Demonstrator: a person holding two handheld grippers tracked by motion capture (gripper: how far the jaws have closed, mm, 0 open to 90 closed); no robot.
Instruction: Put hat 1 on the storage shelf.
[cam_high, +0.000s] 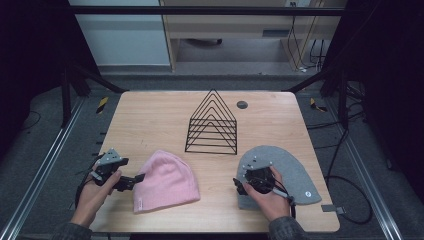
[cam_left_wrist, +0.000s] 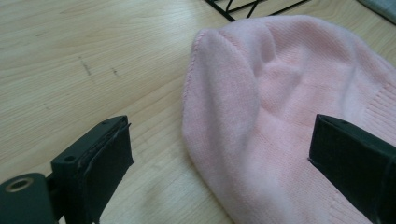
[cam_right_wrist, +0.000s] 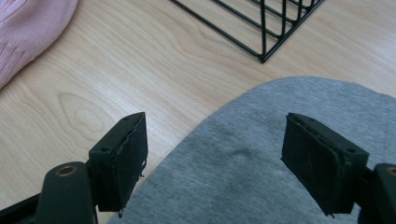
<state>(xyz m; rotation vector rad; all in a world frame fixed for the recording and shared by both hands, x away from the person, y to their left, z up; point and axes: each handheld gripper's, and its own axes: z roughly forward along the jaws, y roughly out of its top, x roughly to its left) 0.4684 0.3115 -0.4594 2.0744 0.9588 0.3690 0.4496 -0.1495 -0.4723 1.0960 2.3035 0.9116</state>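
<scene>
**Pink and grey knit caps under two spread grippers**

Pink ribbed knit makes up the soft beanie (cam_high: 166, 181) that lies flat near the front edge of the pale wooden desk (cam_high: 150, 120), a little left of its middle. Its rounded crown points toward the far edge, and a small pale label sits at the cuff end closest to the front edge. In the left gripper view the fabric shows fine vertical ribs along the cuff, a shallow dimple in the crown and a stitched seam running down its left rim.

The left gripper (cam_high: 131, 181) is held low at the beanie's left side, near the desk's front left corner. Its jaws stand wide apart: one hangs over bare wood, the other over the pink cuff, and neither pad presses on the cloth.

A grey jersey beanie (cam_high: 292, 170) with a small round white tag lies flat toward the front right corner. Its surface is smooth, mottled grey, with a faint darker smudge seen in the right gripper view. The right gripper (cam_high: 248, 176) rests over the left part of this cap, jaws released and spread; the grey edge lies between them, with no pad pinching it.

A black wire rack of nested triangles (cam_high: 212, 122) stands upright at the middle of the desk, behind both caps and apart from them.
</scene>
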